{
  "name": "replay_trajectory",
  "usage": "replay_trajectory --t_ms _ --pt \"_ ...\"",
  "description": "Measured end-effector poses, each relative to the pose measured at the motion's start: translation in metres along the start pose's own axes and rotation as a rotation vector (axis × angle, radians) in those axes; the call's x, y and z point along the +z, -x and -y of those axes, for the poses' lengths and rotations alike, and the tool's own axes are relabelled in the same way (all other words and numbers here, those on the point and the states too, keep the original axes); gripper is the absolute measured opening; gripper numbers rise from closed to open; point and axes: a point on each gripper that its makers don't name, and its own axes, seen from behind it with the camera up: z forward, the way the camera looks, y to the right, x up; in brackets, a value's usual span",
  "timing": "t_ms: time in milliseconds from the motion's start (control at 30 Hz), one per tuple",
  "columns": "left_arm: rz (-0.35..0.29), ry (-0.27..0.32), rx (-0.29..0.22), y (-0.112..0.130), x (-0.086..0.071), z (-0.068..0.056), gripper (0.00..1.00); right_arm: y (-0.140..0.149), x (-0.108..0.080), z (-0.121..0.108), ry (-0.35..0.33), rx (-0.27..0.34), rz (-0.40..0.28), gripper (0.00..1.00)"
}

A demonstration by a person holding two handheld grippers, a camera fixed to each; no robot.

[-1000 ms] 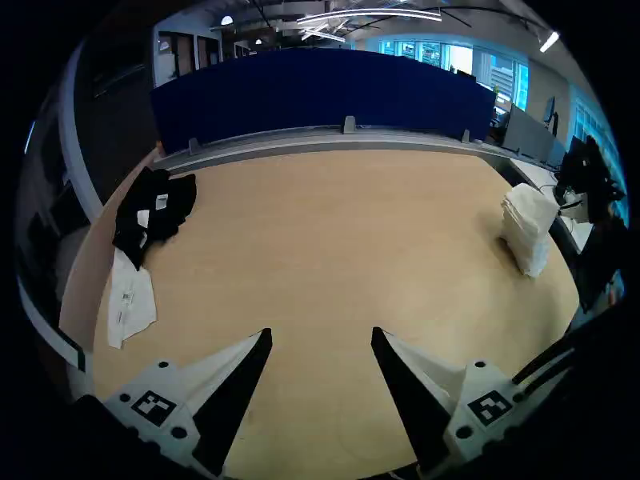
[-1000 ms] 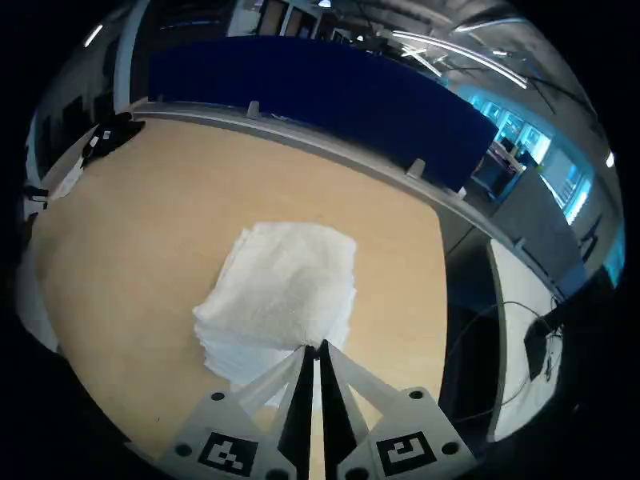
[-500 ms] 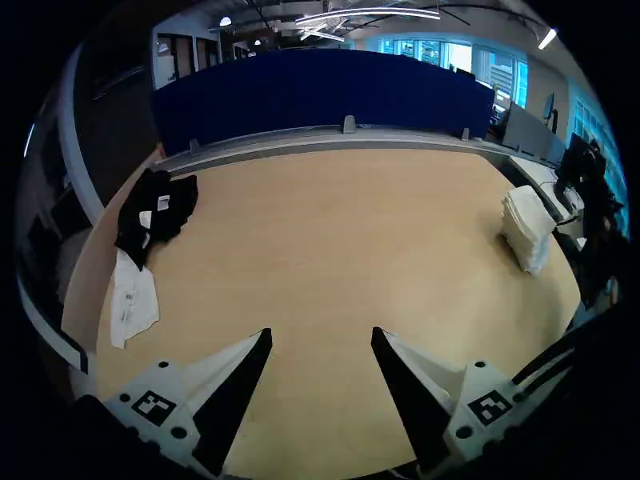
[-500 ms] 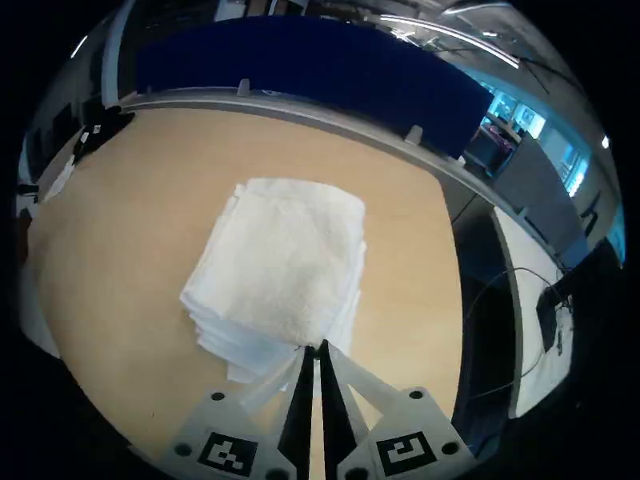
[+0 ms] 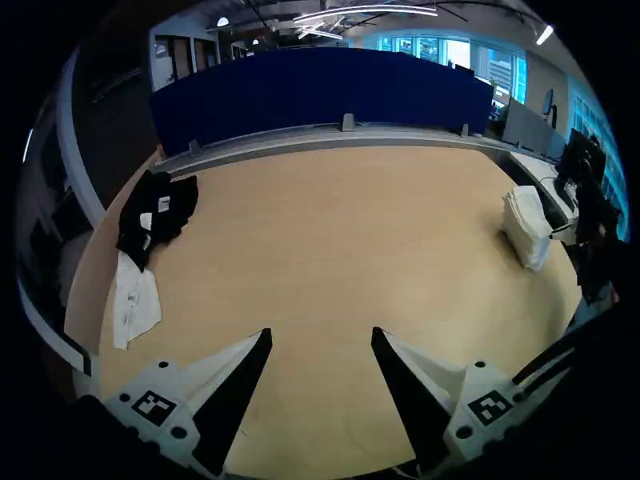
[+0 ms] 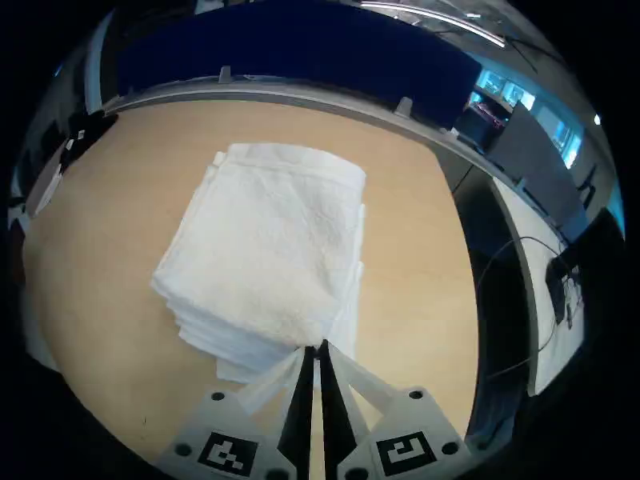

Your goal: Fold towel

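A stack of folded white towels (image 6: 264, 248) lies on the light wooden table (image 6: 104, 240), just ahead of my right gripper (image 6: 318, 350). Its fingers are shut and their tips meet at the near corner of the top towel, which looks pinched between them. In the left gripper view the same towel stack (image 5: 526, 226) sits far off near the table's right edge. My left gripper (image 5: 320, 336) hovers open over bare tabletop (image 5: 336, 240) with nothing between its fingers.
A black garment (image 5: 156, 212) and a white cloth (image 5: 134, 298) lie at the table's left edge. A blue partition (image 5: 320, 88) on a grey rail runs along the far side. Right of the stack the table ends, with a dark gap and cables (image 6: 512, 288) beyond.
The right gripper's view has tipped down and closed in on the stack, which now looks larger, while the fingertips stay at the towel's corner. The left gripper has barely moved.
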Motion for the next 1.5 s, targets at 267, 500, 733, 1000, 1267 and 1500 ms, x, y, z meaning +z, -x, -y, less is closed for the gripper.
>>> replay_trajectory --t_ms 267,500,733,1000,1267,1500 --pt "-0.001 0.001 0.006 -0.005 0.0 -0.003 0.92 -0.002 -0.001 0.001 -0.003 0.01 -0.014 0.05" --pt "-0.004 0.004 0.008 -0.008 0.002 -0.007 0.92 -0.001 -0.007 -0.001 0.004 0.009 -0.022 0.15" --pt "-0.006 0.005 0.011 -0.009 0.002 -0.008 0.92 -0.002 -0.016 -0.001 0.011 0.023 -0.047 0.43" --pt "-0.009 0.009 0.01 -0.01 0.0 -0.009 0.92 -0.01 -0.023 0.006 -0.003 0.046 -0.084 0.82" --pt "-0.017 0.014 0.001 -0.011 -0.001 -0.008 0.92 -0.019 -0.028 0.01 0.004 0.047 -0.106 0.89" --pt "-0.03 0.013 -0.005 -0.015 -0.001 -0.004 0.92 -0.032 -0.032 0.015 0.013 0.065 -0.14 0.89"
